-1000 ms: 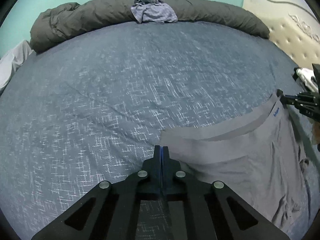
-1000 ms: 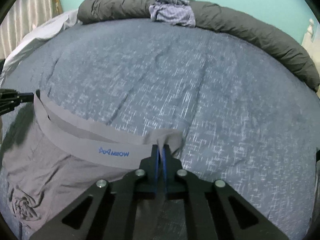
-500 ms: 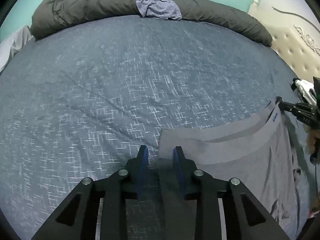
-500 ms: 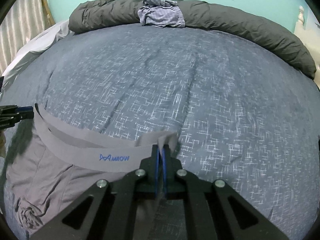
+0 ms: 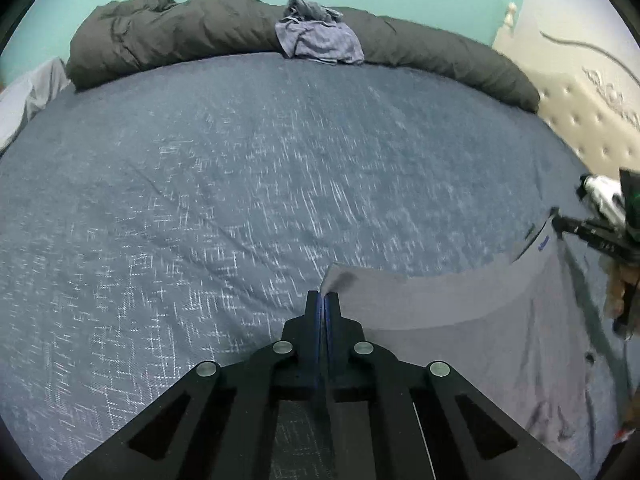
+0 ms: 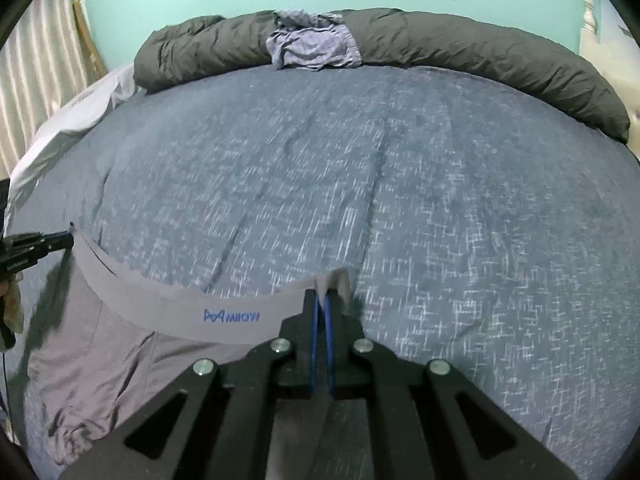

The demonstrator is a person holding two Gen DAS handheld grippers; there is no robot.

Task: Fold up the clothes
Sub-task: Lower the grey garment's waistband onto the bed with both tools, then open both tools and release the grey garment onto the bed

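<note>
On bed: 2 hand-held grippers pinching 1 grey underwear.

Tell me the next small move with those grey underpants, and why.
Probably lower both grippers together and lay the grey underpants flat on the bedspread. The left gripper and right gripper are each shut on one end of the waistband, which spans taut between them, while the legs below hang crumpled, so the garment needs spreading before any fold.

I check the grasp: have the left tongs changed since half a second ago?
Yes. The left tongs, open then, are shut on the grey underwear; the dark duvet sits lower.
</note>
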